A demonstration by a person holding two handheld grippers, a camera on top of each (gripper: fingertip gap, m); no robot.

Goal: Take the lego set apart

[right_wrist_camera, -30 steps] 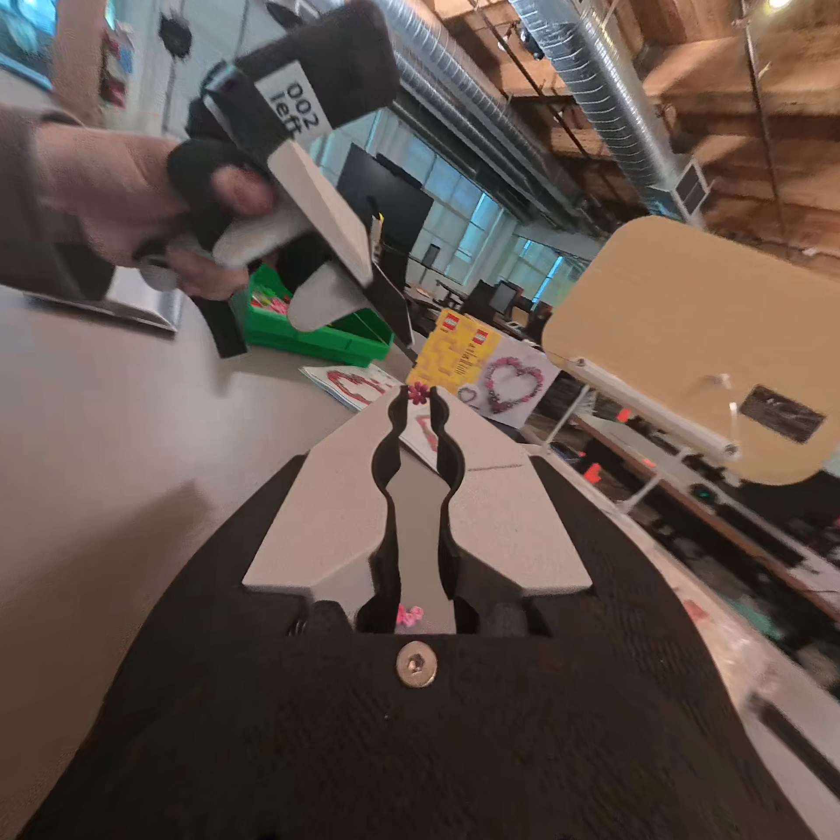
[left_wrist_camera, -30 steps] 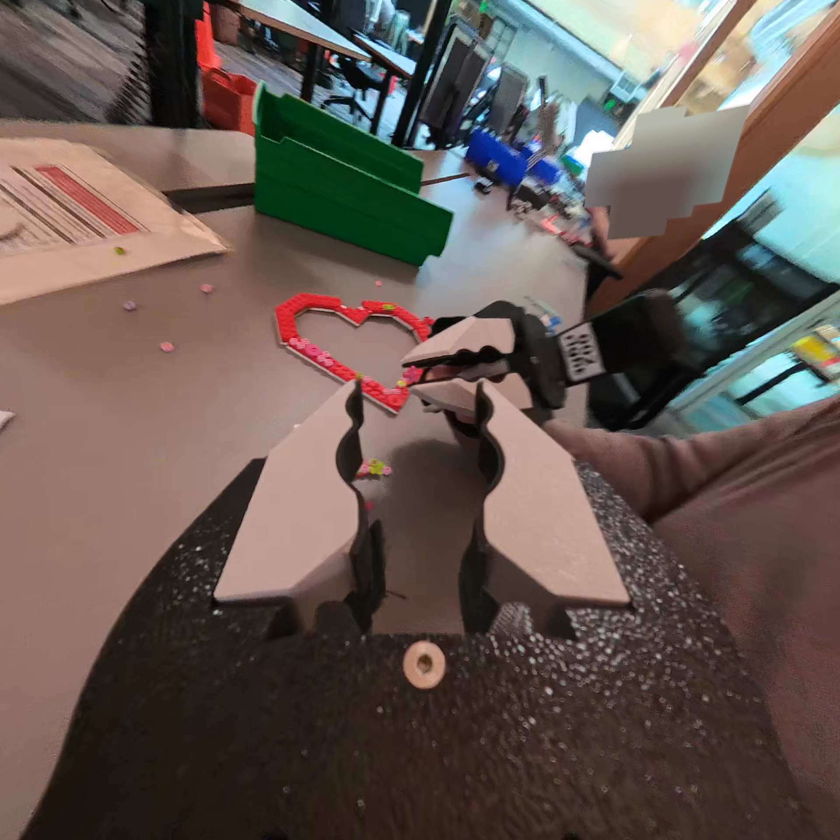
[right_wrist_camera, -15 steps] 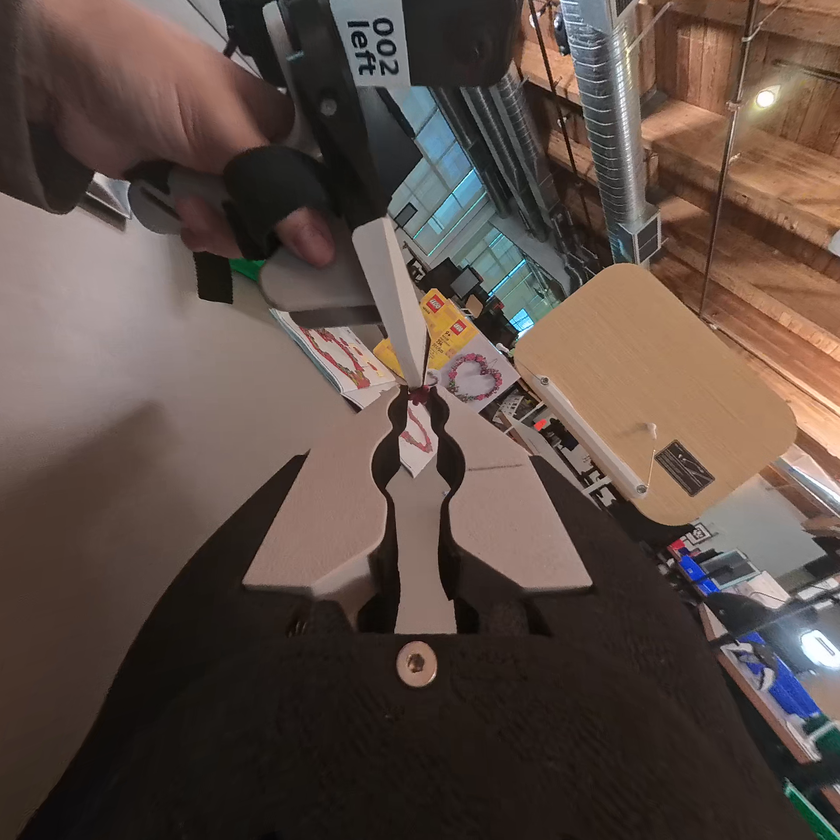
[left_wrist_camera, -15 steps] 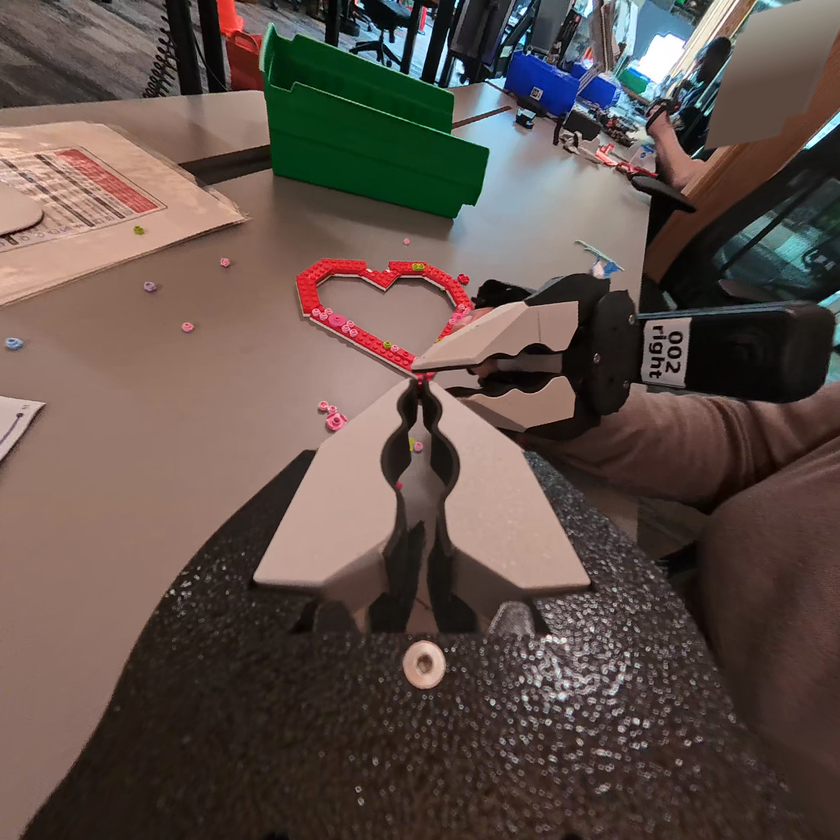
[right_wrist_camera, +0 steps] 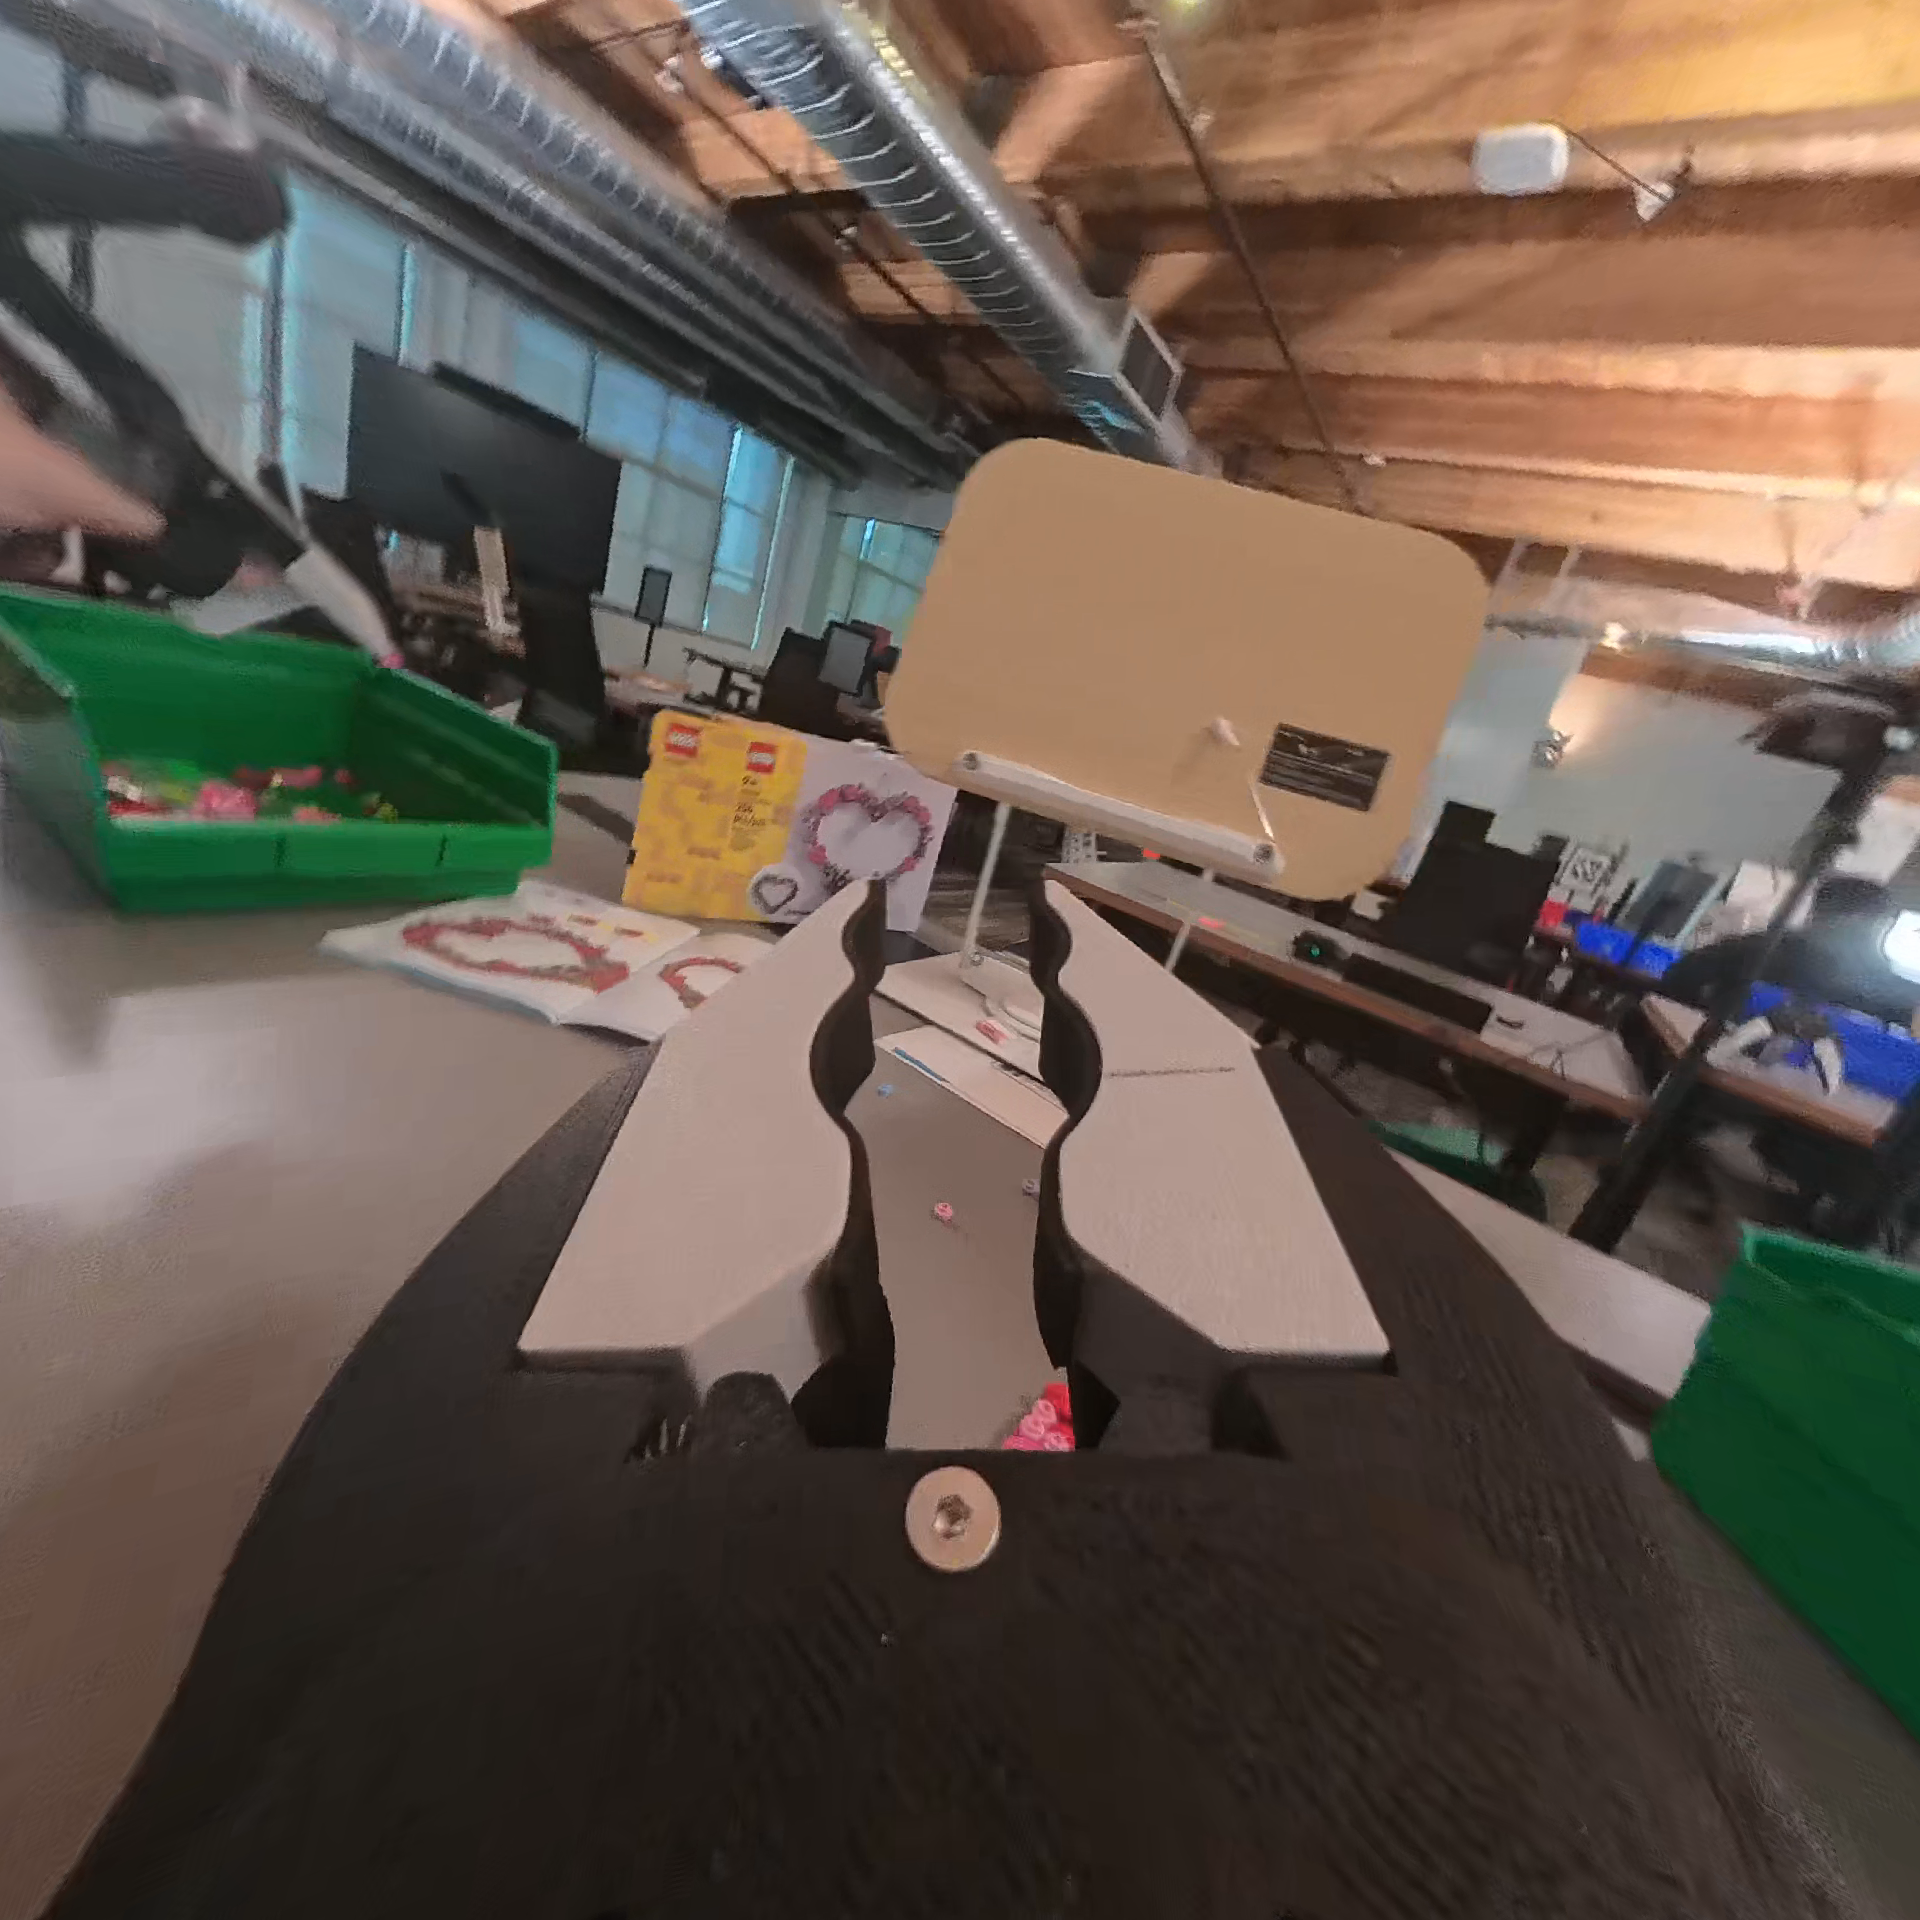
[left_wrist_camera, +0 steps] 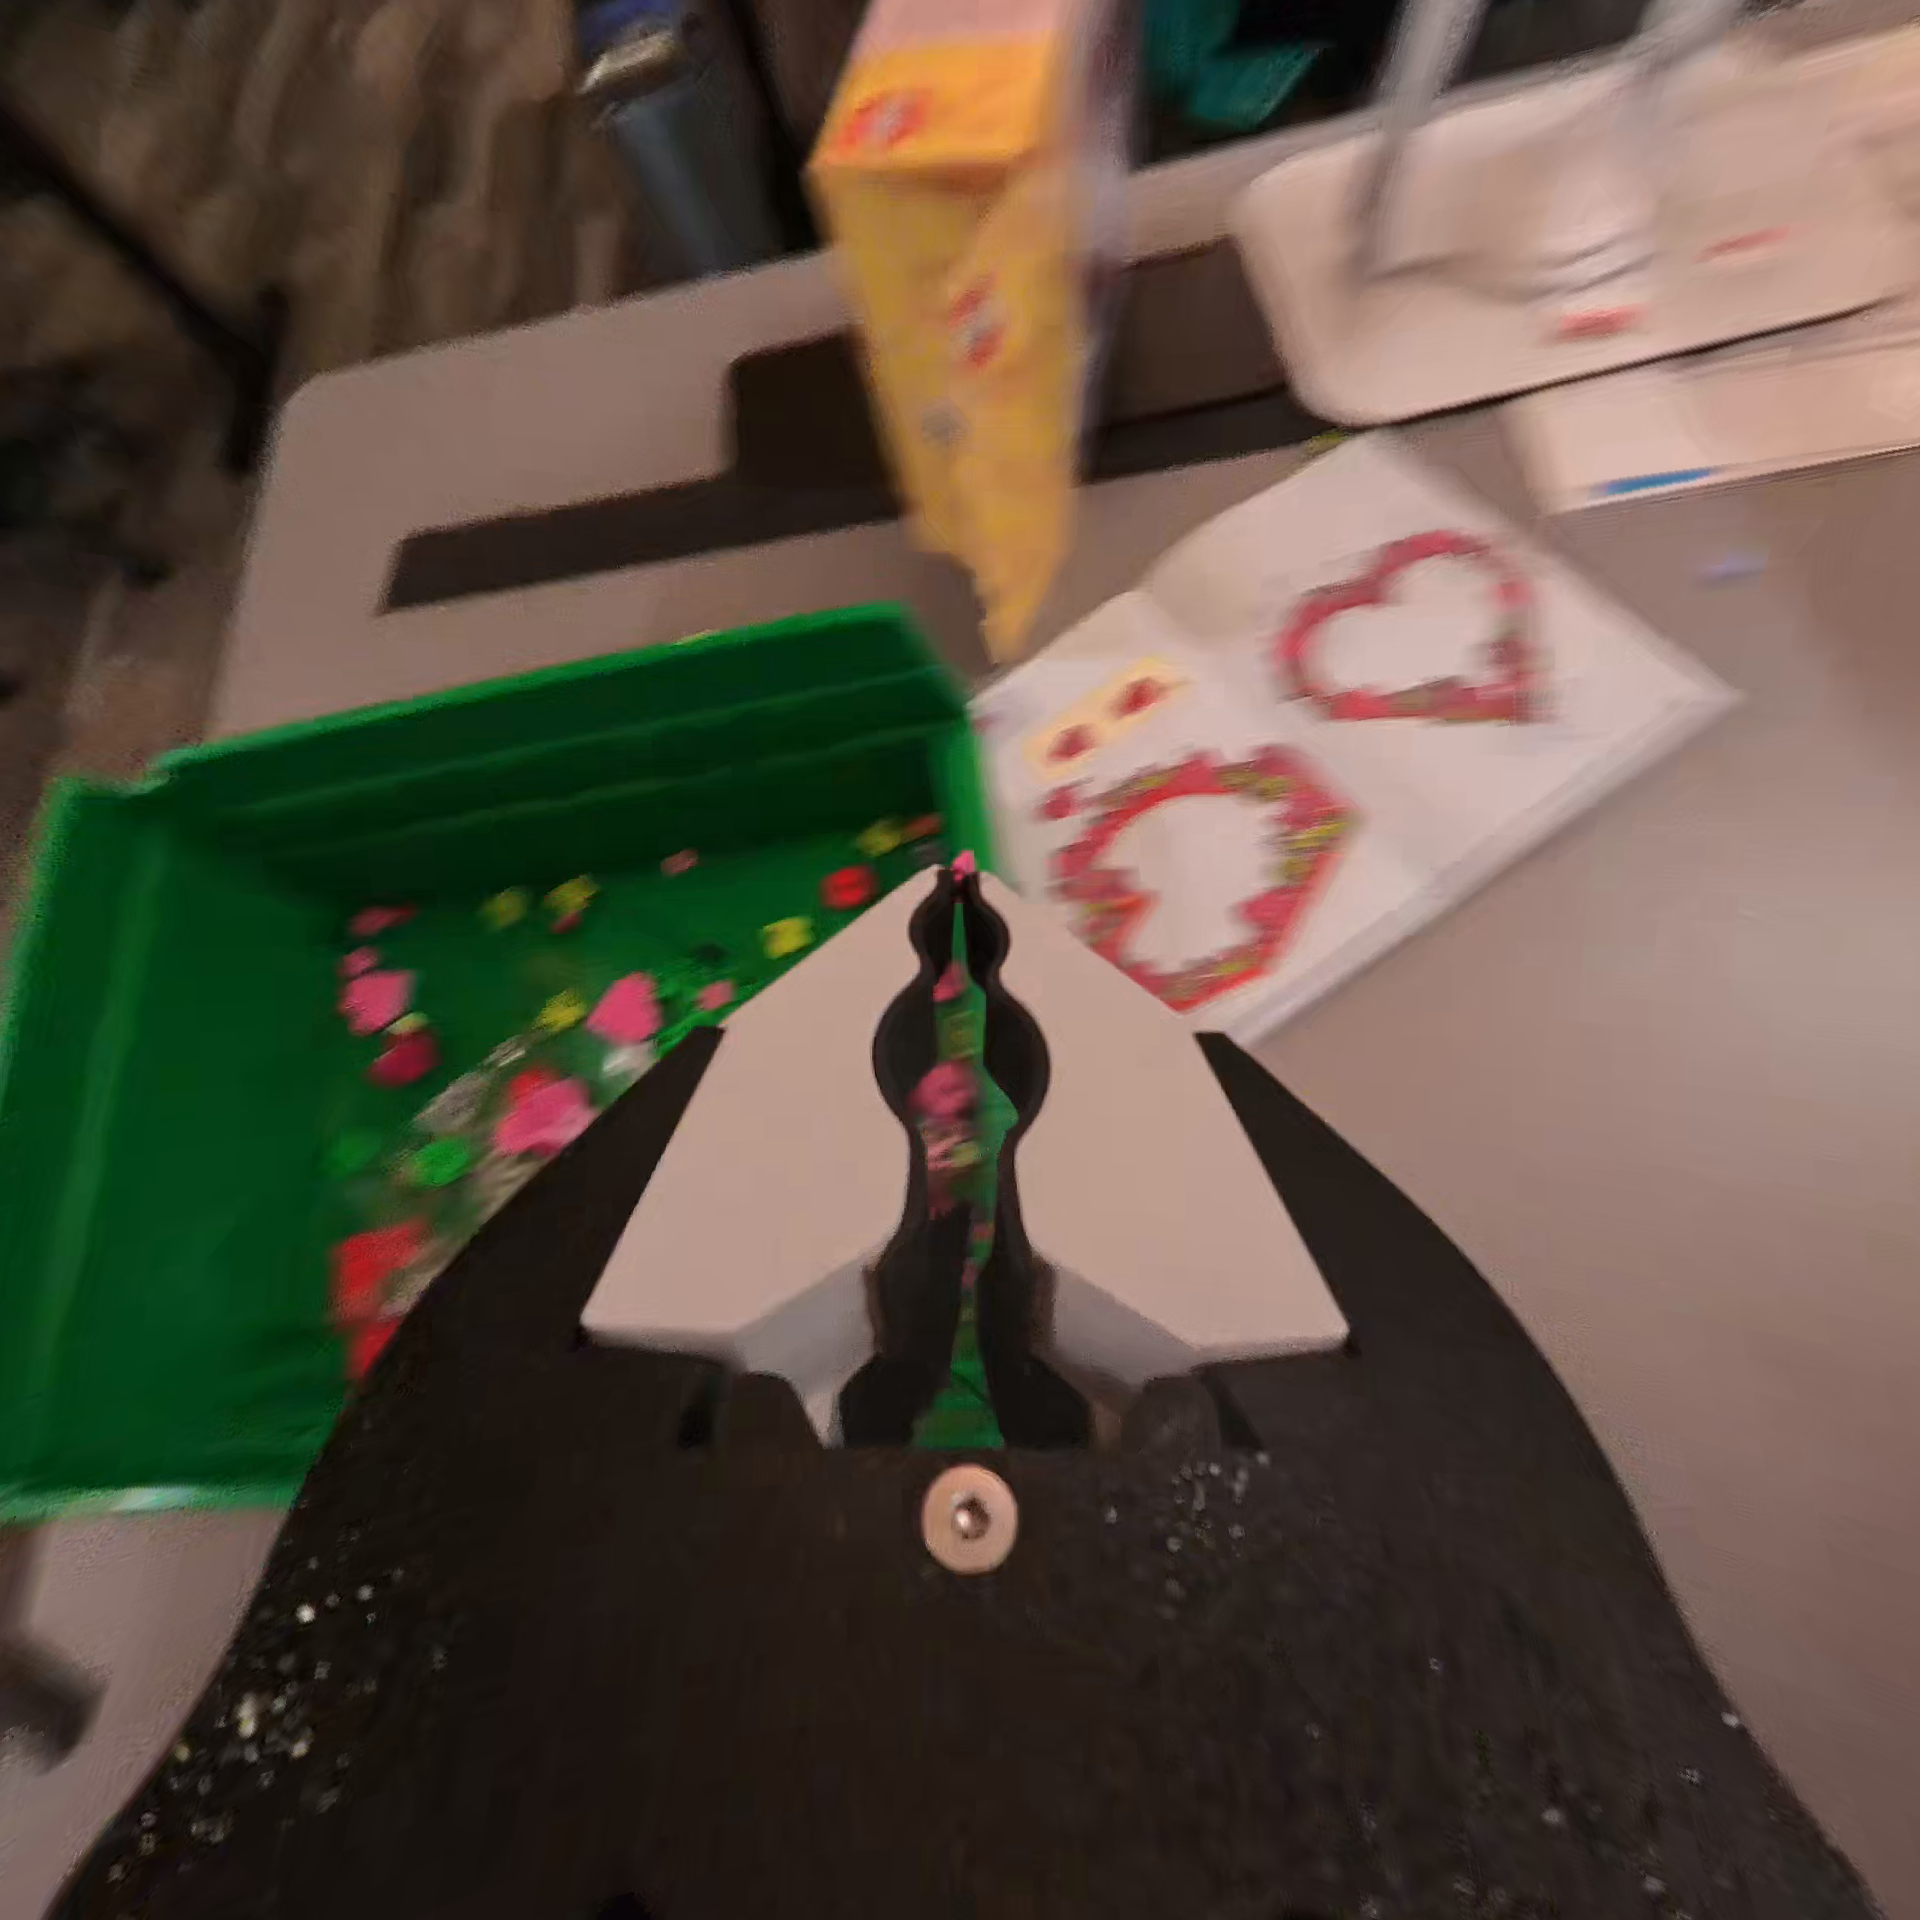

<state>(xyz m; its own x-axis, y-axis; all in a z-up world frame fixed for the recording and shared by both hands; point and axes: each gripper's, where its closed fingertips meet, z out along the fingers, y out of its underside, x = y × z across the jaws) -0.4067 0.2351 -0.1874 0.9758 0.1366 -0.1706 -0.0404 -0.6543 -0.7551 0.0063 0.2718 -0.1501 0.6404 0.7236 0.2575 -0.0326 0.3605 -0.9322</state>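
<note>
Writing appears on few surfaces, and it is not reproduced here. In the right wrist view, a yellow box [right_wrist_camera: 717,826] at centre left bears two red square logos and small print. A black plate [right_wrist_camera: 1317,766] with pale lettering sits on the tan board [right_wrist_camera: 1184,665]. The left wrist view is too blurred to read.

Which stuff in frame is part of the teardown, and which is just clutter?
In the job:
- left gripper, shut on a small pink piece
- green bin holding loose pieces
- right gripper, jaws open, empty

Lying about:
- open instruction booklet
- yellow box
- tan board on a stand
</note>
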